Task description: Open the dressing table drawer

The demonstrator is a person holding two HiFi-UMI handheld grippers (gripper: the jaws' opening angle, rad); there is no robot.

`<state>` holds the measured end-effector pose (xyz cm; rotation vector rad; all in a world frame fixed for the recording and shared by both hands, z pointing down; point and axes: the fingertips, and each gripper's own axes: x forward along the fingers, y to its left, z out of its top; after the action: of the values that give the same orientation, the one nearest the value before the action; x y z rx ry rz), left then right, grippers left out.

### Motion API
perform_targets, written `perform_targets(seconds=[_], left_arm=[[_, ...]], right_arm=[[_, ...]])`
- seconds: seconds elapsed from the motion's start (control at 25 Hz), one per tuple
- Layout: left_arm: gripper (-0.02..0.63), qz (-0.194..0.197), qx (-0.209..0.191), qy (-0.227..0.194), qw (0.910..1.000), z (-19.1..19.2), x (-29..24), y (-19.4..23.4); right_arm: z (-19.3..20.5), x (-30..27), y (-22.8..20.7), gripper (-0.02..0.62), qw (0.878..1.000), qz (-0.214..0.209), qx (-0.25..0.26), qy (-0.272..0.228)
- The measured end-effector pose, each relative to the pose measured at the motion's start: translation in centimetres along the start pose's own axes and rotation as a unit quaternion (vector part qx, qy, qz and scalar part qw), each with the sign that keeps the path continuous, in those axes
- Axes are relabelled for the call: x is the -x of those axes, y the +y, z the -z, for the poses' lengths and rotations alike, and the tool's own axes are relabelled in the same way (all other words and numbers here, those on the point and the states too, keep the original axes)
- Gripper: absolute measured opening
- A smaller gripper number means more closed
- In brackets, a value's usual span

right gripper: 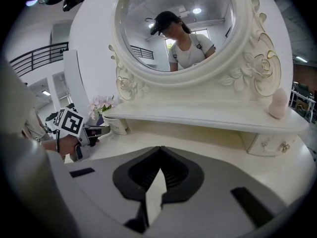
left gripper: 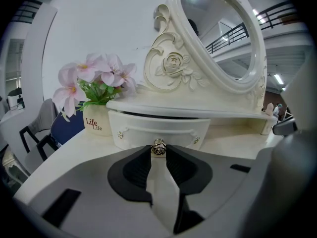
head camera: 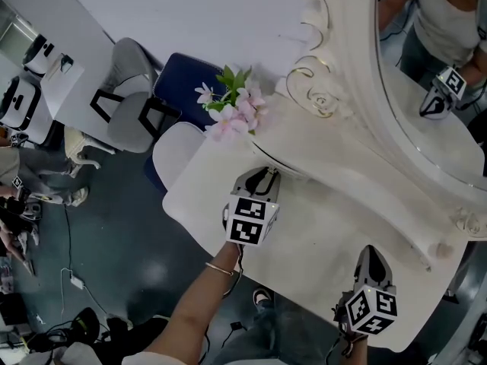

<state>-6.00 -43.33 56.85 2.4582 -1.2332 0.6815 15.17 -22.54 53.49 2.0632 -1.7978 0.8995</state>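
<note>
The cream dressing table's left drawer [left gripper: 143, 131] sits under the curved shelf [left gripper: 188, 109], with a dark gap along its top edge. Its small metal knob [left gripper: 158, 147] lies between the tips of my left gripper [left gripper: 158, 149], which is shut on it. From the head view the left gripper [head camera: 263, 176] points at the shelf's underside and the drawer itself is hidden. My right gripper [head camera: 370, 254] hovers over the tabletop [head camera: 319, 242] on the right, shut on nothing [right gripper: 159, 149]. A second small drawer [right gripper: 270, 143] shows at the far right.
A white pot [left gripper: 97, 124] of pink flowers [head camera: 236, 106] stands just left of the drawer. The oval mirror [head camera: 434, 74] with its carved frame rises behind the shelf. Grey chairs [head camera: 131, 109] and a blue seat [head camera: 181, 82] stand beyond the table's left end.
</note>
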Motion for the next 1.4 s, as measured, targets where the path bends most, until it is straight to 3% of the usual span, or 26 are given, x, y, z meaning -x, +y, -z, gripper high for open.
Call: perform_targets(seconds=[1.4], left_arm=[[0.107,-0.01,0.003,0.017,0.9998,1.7,2.5,0.1]], right_arm=[[0.8,1.1,0.5,0.008,1.0,-0.013,0.001,-0.002]])
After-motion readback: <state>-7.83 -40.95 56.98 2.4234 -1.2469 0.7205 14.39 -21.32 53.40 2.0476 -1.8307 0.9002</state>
